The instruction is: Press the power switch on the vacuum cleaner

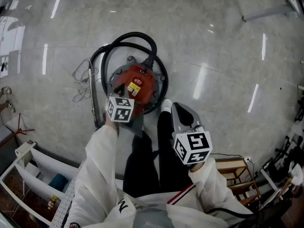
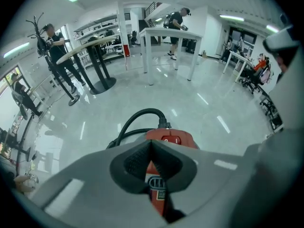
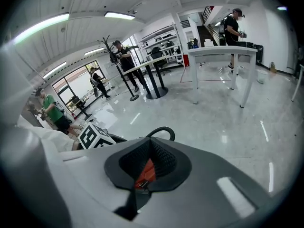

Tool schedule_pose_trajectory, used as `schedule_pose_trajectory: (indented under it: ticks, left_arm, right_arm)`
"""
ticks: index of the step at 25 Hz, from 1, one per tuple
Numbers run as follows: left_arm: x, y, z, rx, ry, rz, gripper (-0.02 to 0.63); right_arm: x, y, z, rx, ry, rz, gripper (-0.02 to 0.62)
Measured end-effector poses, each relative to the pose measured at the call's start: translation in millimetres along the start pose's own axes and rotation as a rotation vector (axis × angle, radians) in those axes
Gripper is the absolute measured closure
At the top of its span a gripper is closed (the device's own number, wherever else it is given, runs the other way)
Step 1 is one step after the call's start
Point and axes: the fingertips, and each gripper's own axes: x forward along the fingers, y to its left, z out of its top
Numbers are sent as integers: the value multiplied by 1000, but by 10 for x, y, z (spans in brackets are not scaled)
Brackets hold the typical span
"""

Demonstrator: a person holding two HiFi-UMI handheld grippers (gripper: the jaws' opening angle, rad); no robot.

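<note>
The red round vacuum cleaner [image 1: 137,82] stands on the floor in front of my feet, with its black hose [image 1: 130,38] looped around it. In the left gripper view its red rocker switch [image 2: 170,139] sits on top, just beyond the jaw tips and slightly right. My left gripper [image 1: 119,103] hovers over the vacuum's near edge, shut with nothing held [image 2: 151,142]. My right gripper [image 1: 176,107] is to the right of the vacuum beside a white shoe [image 1: 166,104], also shut and empty [image 3: 151,141]. Through its jaws a sliver of the red vacuum [image 3: 145,173] shows.
A metal wand [image 1: 91,96] and a loose cable bundle [image 1: 80,80] lie left of the vacuum. A white shelf rack [image 1: 26,167] stands lower left and a wooden stool [image 1: 237,172] lower right. Farther off are a white table [image 2: 168,32], a round table [image 2: 92,44] and people.
</note>
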Motion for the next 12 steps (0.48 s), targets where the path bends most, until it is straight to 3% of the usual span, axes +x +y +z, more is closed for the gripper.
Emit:
schedule_pose_trajectory:
  ticks: [12]
  left_arm:
    - [-910,353,327,-50,-167,31,606]
  right_arm:
    - [-368,507,229,-56,-64,3,595]
